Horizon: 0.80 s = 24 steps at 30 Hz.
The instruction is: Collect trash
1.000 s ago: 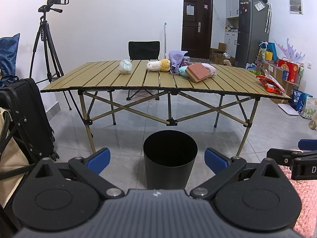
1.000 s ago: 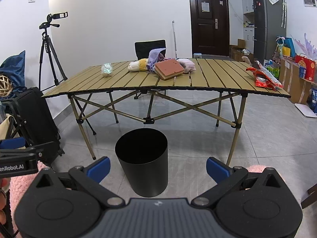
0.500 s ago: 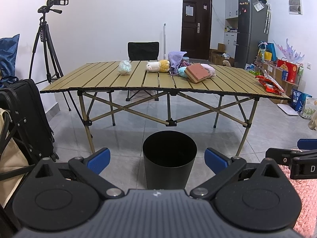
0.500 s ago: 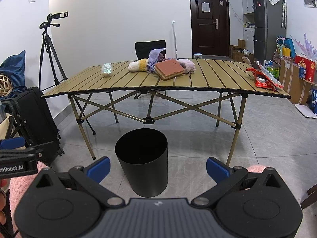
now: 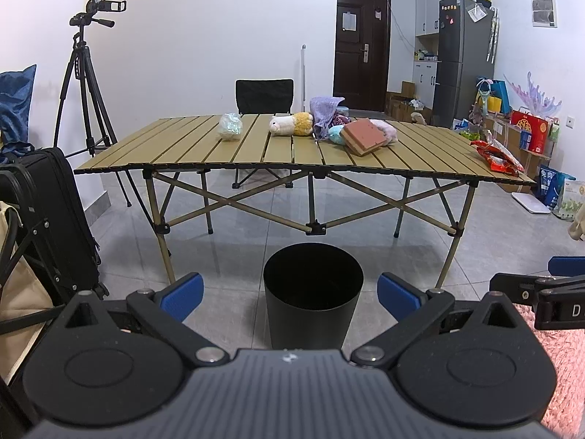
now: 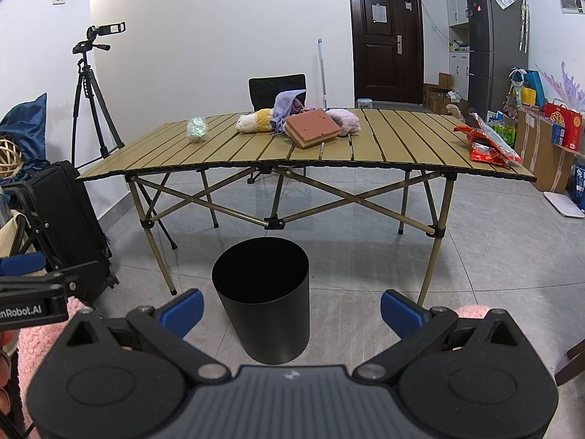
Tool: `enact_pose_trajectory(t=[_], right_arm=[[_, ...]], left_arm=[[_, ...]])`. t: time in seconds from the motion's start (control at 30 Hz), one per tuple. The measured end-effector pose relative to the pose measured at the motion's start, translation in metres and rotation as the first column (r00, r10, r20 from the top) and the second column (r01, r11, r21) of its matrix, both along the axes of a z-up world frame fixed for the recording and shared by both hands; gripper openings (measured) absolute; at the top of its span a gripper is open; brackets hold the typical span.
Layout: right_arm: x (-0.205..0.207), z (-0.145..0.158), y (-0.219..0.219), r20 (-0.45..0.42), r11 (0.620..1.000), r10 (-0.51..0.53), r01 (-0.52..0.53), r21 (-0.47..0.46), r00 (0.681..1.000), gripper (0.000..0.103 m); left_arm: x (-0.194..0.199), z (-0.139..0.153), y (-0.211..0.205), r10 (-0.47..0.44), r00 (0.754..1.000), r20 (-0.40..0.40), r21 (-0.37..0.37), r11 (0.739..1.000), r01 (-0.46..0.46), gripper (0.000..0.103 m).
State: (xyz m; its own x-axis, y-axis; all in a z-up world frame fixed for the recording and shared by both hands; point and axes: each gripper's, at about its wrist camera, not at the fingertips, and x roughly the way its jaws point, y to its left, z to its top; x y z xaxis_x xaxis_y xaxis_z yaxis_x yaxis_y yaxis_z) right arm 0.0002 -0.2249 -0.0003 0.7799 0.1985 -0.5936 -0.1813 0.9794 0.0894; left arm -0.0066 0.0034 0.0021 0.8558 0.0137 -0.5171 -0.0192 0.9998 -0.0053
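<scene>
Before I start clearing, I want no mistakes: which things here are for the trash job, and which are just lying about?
For the job:
bin
crumpled wrap
red wrappers
left tongs and right tongs, both open, empty

Lying about:
plush toys
purple cloth
sponge block
suitcase
tripod
chair
</scene>
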Motion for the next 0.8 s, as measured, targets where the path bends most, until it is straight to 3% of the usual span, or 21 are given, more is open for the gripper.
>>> enact_pose_trajectory(t=[0.8], right_arm=[[0.001,0.000,-0.009,-0.003,1.000,0.001,-0.001,0.004,1.000,0.103]], left_arm=[[0.000,0.003,0.000,-0.004,1.000,0.022,0.002,1.000,0.004,0.103]])
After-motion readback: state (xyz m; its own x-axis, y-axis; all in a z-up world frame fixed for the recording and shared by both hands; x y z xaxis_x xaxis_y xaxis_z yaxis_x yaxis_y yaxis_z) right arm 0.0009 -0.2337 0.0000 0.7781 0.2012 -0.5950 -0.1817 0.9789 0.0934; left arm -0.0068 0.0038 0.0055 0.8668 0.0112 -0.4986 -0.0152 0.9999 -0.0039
